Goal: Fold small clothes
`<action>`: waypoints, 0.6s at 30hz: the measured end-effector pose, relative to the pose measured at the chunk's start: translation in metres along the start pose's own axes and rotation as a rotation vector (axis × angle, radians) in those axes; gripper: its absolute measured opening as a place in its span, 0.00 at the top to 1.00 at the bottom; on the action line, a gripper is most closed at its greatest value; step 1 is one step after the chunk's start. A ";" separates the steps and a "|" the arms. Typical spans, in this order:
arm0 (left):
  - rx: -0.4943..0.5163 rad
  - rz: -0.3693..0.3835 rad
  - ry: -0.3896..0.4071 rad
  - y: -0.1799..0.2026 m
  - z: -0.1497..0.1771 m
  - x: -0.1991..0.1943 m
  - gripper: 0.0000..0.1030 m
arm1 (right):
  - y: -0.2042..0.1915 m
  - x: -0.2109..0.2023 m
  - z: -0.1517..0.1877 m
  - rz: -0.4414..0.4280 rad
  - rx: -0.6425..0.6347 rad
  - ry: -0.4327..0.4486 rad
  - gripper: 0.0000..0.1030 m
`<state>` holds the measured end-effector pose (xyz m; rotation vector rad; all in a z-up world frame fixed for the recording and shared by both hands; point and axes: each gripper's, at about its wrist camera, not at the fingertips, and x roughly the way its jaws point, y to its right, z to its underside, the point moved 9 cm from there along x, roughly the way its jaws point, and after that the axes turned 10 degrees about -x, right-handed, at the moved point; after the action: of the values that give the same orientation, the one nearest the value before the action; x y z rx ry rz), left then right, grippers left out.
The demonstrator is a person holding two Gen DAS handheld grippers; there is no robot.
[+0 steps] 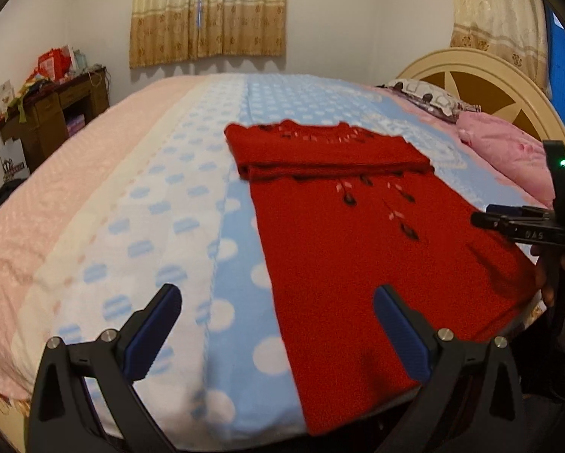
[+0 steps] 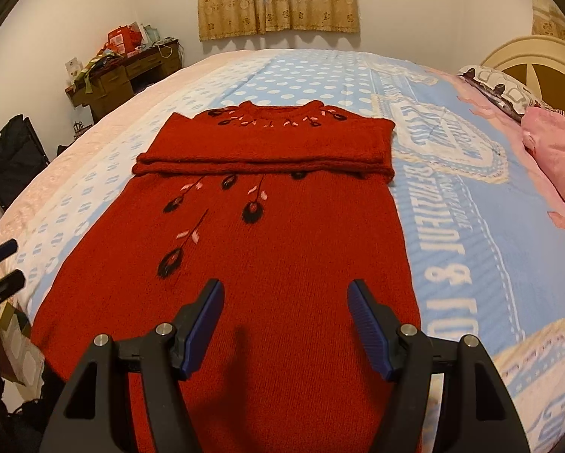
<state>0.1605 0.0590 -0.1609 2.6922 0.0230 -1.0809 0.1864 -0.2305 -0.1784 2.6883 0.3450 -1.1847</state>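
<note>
A red knitted sweater with black and pink flower embroidery lies flat on the bed, neck at the far end. Its sleeves are folded across the chest in a thick band. My right gripper hovers open over the sweater's lower half with nothing between its blue pads. My left gripper is open too, above the sweater's near left edge and the dotted blanket, also with nothing between its pads. The right gripper shows at the right rim of the left wrist view, and the left gripper at the left rim of the right wrist view.
The bed carries a blue and white dotted blanket over a pink cover. Pink and patterned pillows lie by the cream headboard. A cluttered wooden desk and a black folding chair stand beyond the bed's left side.
</note>
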 end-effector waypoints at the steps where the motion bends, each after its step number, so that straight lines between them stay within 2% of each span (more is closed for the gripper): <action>1: -0.008 -0.001 -0.007 0.000 0.004 0.000 0.00 | -0.001 -0.002 0.004 0.000 -0.006 -0.004 0.33; 8: -0.076 0.061 -0.107 0.002 0.035 0.007 0.01 | 0.001 -0.016 0.036 0.030 -0.018 -0.028 0.33; 11: -0.089 0.096 -0.136 0.007 0.042 0.007 0.07 | 0.005 -0.022 0.048 0.052 -0.016 -0.037 0.33; 14: -0.103 0.125 -0.163 0.012 0.049 0.007 0.14 | 0.005 -0.026 0.059 0.036 -0.003 -0.048 0.33; 15: -0.106 0.137 -0.173 0.014 0.052 0.007 0.19 | 0.005 -0.027 0.061 0.039 -0.004 -0.050 0.33; 18: -0.108 0.148 -0.180 0.017 0.055 0.006 0.21 | 0.006 -0.032 0.070 0.046 0.003 -0.049 0.33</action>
<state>0.1288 0.0296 -0.1999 2.4491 -0.1432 -1.2331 0.1182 -0.2586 -0.2012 2.6493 0.2727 -1.2363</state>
